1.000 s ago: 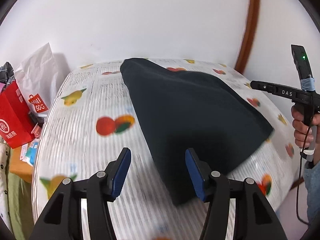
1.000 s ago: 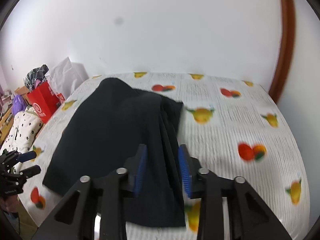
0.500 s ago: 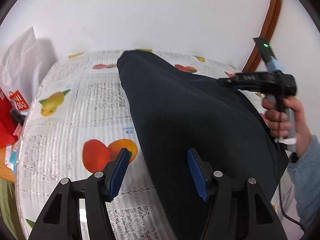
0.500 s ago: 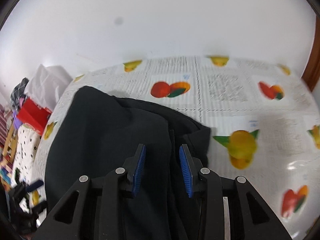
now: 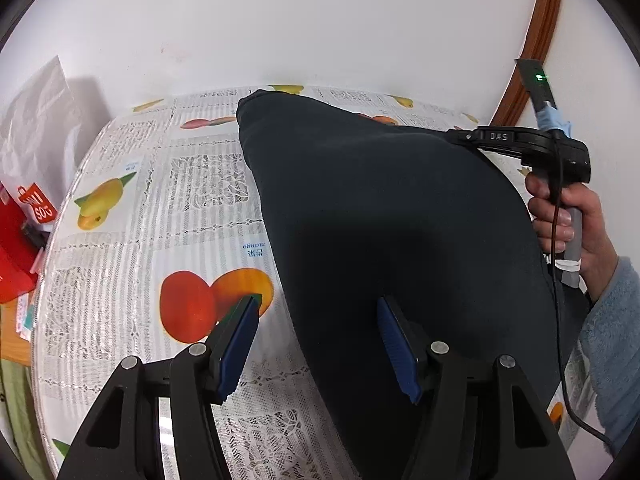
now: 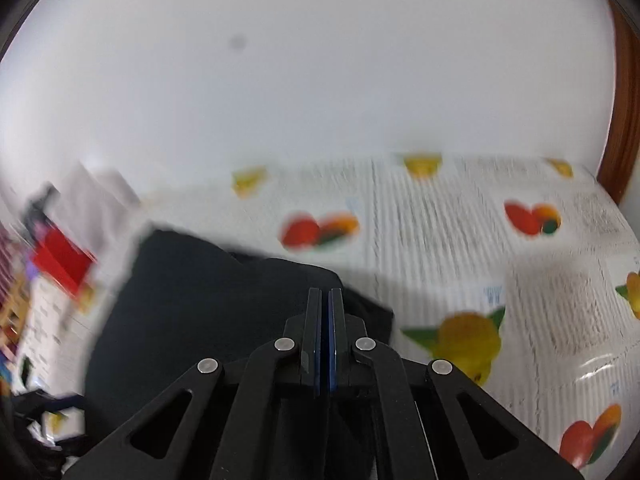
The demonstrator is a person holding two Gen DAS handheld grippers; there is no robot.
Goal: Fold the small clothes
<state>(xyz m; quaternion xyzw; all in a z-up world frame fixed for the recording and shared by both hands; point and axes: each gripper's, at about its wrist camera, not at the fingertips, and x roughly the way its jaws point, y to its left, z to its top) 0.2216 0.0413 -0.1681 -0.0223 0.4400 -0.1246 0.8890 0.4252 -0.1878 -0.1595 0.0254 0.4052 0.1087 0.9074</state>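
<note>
A dark navy garment [image 5: 380, 208] lies spread on the table [image 5: 120, 280] with its fruit-print lace cloth. My left gripper [image 5: 316, 302] is open and straddles the garment's left edge. One blue pad is over the printed fruit and the other over the fabric, and neither presses on it. At the garment's far right edge a person's hand [image 5: 568, 216] holds my right gripper [image 5: 460, 135]. In the blurred right wrist view the right gripper [image 6: 325, 292] has its pads together at a fold of the garment [image 6: 200, 300]. The pinched cloth itself is hard to make out.
A red shopping bag [image 5: 16, 248] and a white paper bag [image 5: 36, 128] stand off the table's left side. A white wall runs close behind the table, with a brown wooden frame [image 5: 536, 40] at the right. A blue fleece sleeve [image 5: 612, 340] is at the right edge.
Both grippers came in low over the garment, then held still. The right gripper's jaws closed from part open to shut. The left jaws stayed apart over the garment's edge.
</note>
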